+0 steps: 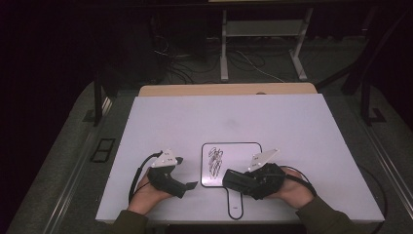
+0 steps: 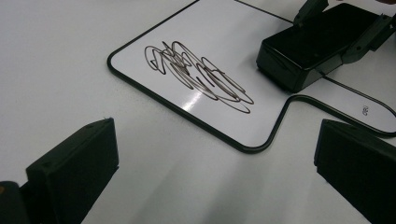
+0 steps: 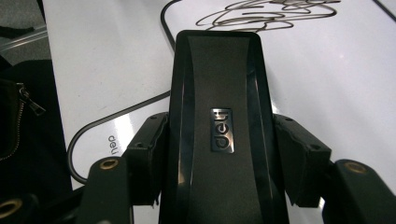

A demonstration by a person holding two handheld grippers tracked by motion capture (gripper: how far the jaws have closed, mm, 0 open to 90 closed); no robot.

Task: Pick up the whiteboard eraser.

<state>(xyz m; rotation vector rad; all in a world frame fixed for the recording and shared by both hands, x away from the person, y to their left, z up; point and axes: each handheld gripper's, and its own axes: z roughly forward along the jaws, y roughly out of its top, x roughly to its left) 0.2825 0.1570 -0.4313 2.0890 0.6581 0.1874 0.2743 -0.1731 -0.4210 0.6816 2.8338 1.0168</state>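
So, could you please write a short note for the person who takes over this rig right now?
Right gripper: shut on the black eraser, held at its sides, over the lower right part of the small whiteboard.
Left gripper: open, holds nothing, just left of the whiteboard and pointed at it.
The whiteboard lies flat on the white table, handle toward the person.
Done: the eraser is picked up and brought to the board.
Left: the black scribble is untouched. Probably wipe it off next; the left gripper could steady the board.
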